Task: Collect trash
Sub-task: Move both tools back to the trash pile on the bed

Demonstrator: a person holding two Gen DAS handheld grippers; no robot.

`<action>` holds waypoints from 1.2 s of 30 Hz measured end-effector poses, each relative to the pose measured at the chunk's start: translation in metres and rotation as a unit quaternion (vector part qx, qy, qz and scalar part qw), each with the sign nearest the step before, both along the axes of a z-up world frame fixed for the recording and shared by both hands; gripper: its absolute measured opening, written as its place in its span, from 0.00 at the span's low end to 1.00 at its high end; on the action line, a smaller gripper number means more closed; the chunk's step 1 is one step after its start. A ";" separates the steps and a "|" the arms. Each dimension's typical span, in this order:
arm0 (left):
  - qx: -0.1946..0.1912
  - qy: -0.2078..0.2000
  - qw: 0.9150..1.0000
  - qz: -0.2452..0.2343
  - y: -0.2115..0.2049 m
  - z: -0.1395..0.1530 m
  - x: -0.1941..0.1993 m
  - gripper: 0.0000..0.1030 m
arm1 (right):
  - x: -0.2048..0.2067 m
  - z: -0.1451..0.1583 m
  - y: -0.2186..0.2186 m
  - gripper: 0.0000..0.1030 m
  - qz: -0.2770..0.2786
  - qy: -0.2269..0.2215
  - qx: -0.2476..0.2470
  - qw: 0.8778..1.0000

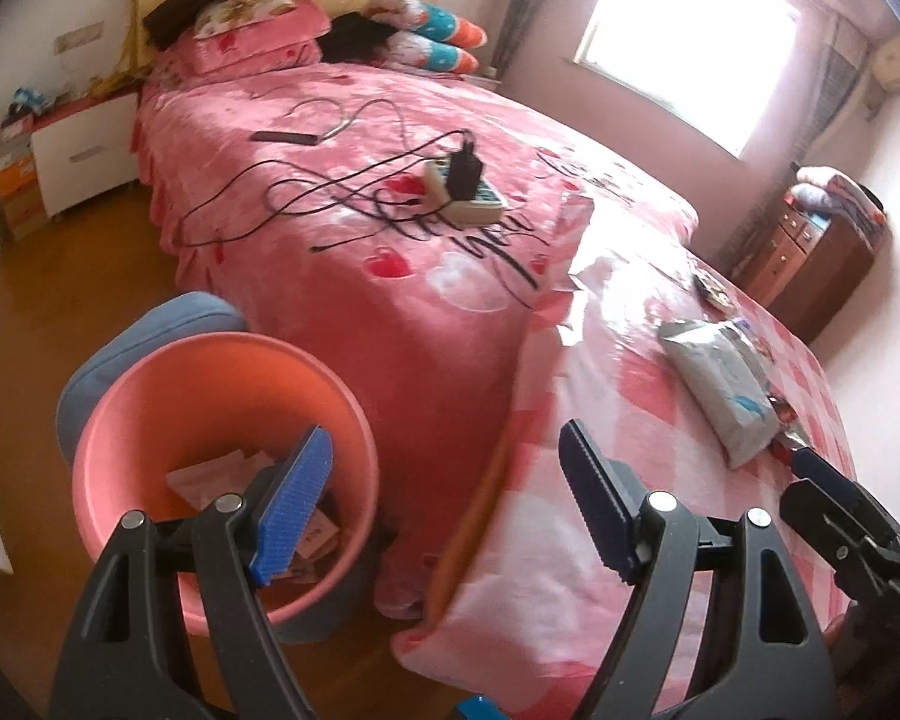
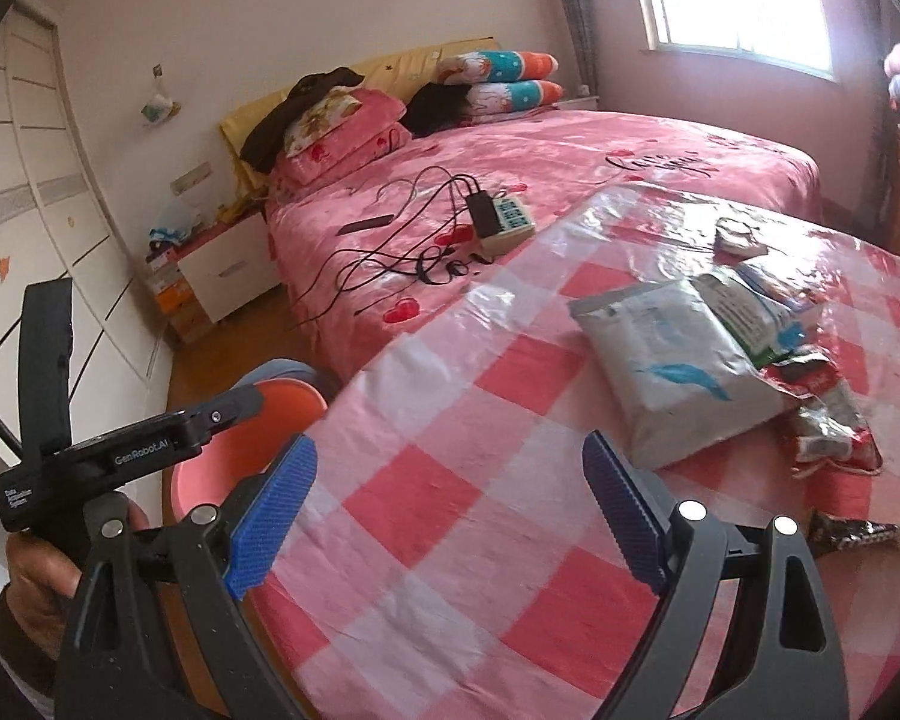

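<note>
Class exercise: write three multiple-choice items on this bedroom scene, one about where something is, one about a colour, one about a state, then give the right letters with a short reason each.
1. Where does the power strip lie?
A. on the bed
B. on the checked table
C. in the bin

2. What colour is the trash bin beside the table?
A. green
B. pink
C. black

3. How is the right gripper?
A. shut on a wrapper
B. shut on nothing
C. open and empty

Answers:
1 A: it rests on the pink bedspread among black cables.
2 B: its rim and inner wall are pink, with paper scraps inside.
3 C: its blue pads stand wide apart over the checked tablecloth, nothing between them.
</note>
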State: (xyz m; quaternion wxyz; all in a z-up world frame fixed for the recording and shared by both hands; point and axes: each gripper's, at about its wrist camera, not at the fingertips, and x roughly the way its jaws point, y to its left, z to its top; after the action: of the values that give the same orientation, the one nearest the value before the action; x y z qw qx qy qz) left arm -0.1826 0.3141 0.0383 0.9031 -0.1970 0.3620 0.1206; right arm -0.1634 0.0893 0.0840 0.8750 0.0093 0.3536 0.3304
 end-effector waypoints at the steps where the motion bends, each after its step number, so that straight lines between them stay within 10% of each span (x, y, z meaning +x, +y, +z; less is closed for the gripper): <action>1: 0.000 0.001 1.000 -0.005 -0.006 0.001 0.003 0.77 | 0.001 -0.001 -0.004 0.87 -0.003 0.000 0.002 1.000; 19: -0.003 0.010 0.994 -0.110 -0.104 0.028 0.082 0.77 | 0.027 -0.005 -0.102 0.87 -0.090 0.008 0.050 0.995; 36: 0.020 0.037 0.978 -0.205 -0.213 0.039 0.292 0.77 | 0.027 -0.023 -0.179 0.87 -0.182 0.085 0.149 0.968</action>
State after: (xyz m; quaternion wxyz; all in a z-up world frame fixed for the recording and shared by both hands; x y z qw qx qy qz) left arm 0.1093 0.1012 0.0776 0.8986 -0.0957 0.4250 -0.0525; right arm -0.1366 -0.0897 0.0610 0.8760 0.2318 0.3658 0.2123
